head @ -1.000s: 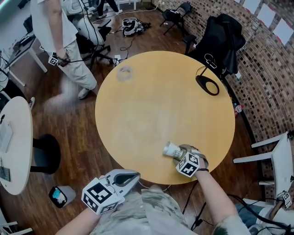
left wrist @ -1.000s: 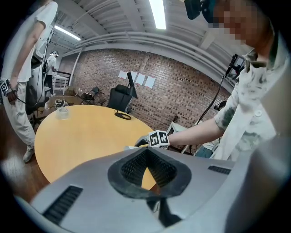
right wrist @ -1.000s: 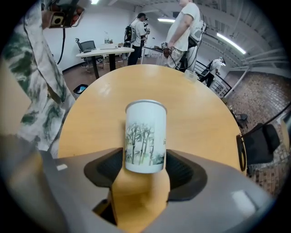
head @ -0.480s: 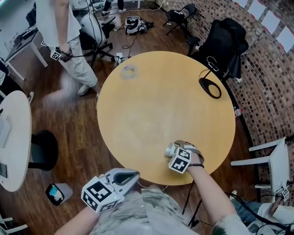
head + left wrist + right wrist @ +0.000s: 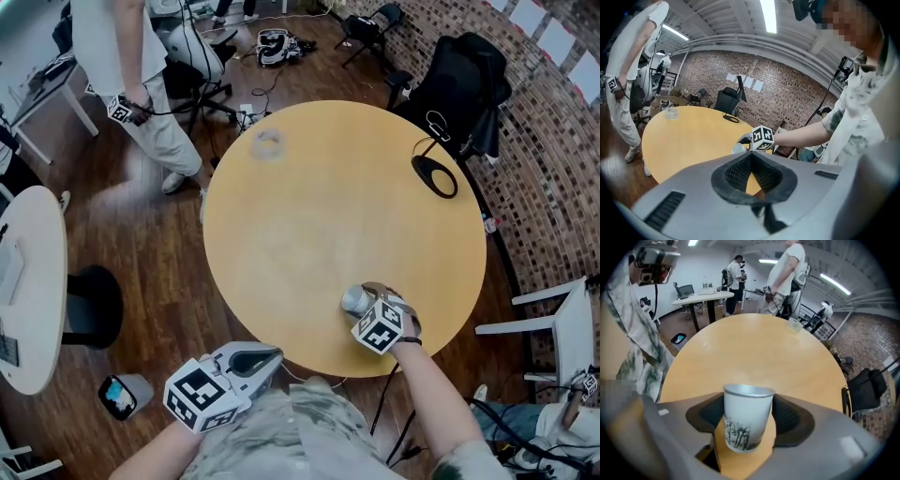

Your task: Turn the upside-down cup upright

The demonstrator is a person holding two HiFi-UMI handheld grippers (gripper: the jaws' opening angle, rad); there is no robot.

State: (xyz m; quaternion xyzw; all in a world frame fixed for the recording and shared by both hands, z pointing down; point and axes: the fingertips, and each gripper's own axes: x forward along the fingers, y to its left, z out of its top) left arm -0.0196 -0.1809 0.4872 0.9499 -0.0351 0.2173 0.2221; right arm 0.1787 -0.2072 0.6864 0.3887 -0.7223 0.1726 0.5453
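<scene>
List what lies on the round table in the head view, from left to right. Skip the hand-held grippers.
clear cup → paper cup → black oval loop

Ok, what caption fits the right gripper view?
Jaws of the right gripper, just closing, hold the upright paper cup.

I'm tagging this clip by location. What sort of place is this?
Probably a shared lab or studio workspace: an exposed brick wall, a white desk off to the side, and gear and cables lying on the wood floor beyond the round table.
</scene>
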